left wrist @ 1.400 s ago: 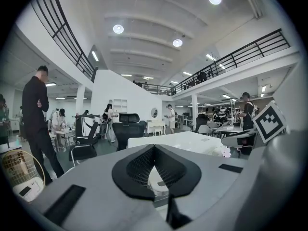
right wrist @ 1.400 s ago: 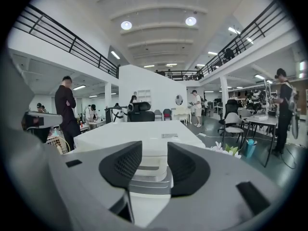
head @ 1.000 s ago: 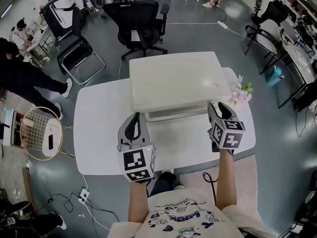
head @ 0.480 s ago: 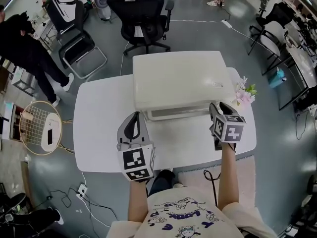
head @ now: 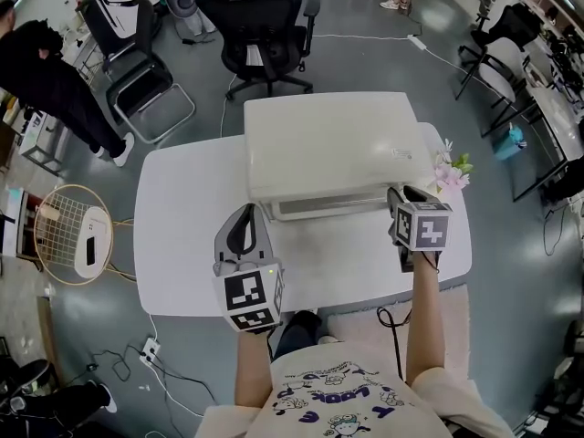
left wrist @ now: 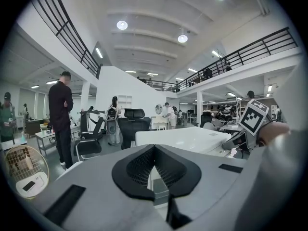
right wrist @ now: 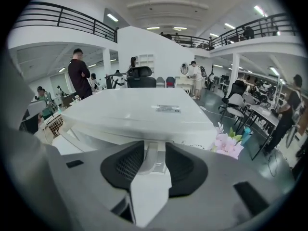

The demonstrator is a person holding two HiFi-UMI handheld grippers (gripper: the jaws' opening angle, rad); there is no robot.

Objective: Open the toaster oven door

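toaster oven centred on table, closed | step: securing grip | right gripper jaws have just been closing, pads on door handle right end | left gripper jaws together, empty | next: likely pull handle outward and down

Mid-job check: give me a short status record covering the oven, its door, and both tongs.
oven: white toaster oven on the white table, door looks closed
door handle: runs along the oven's front
right tongs: at the handle's right end; jaws have just been closing, pads appear to be on the handle
left tongs: shut, empty, over the table, apart from the oven
nearby: pink flowers at the oven's right
step: door not yet pulled open
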